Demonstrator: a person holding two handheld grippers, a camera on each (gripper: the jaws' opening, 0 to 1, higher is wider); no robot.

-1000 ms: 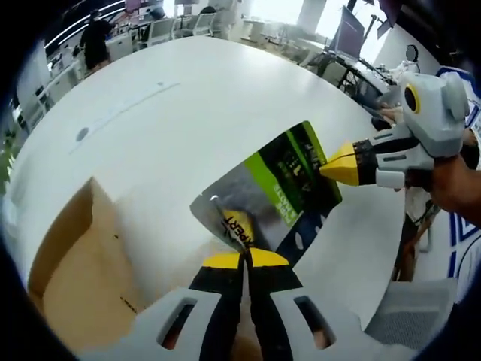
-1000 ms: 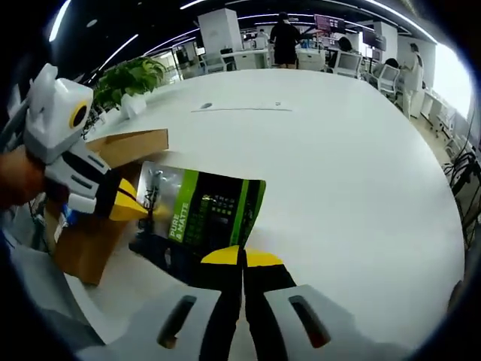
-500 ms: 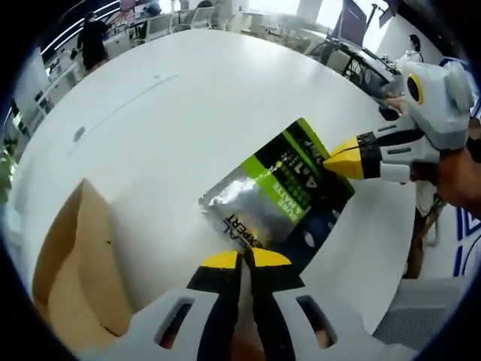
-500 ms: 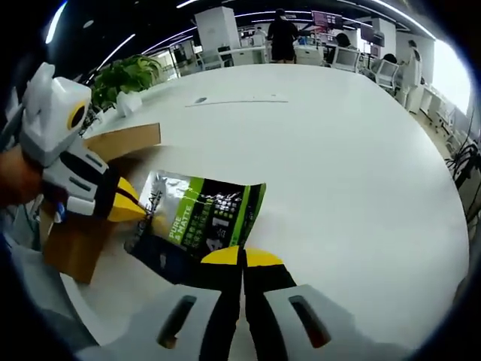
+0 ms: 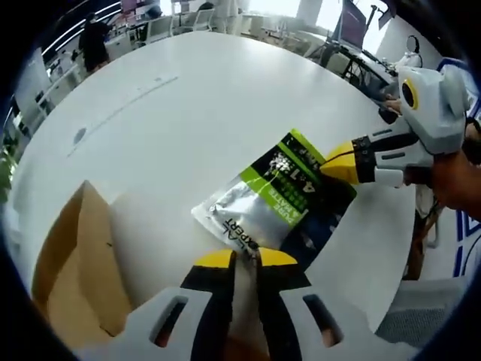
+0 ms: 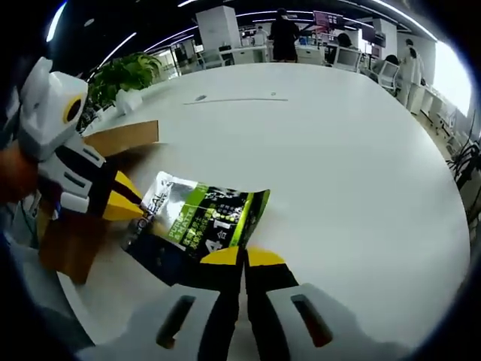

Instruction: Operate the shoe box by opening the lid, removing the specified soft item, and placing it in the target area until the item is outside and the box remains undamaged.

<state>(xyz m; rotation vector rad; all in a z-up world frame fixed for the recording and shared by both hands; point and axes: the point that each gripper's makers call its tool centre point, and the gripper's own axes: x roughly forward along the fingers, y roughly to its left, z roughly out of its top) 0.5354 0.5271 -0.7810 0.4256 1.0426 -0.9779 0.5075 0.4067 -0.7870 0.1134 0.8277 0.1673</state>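
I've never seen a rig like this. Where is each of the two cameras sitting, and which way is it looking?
Left gripper view: rides on the left gripper, looking along its slightly parted jaws at the green pouch on the white table; the right gripper and a person's hand come in from the right.
Right gripper view: rides on the right gripper, whose jaws are closed on the pouch's edge; the left gripper enters from the left.
Shared: the pouch, the table, the cardboard box, both grippers.
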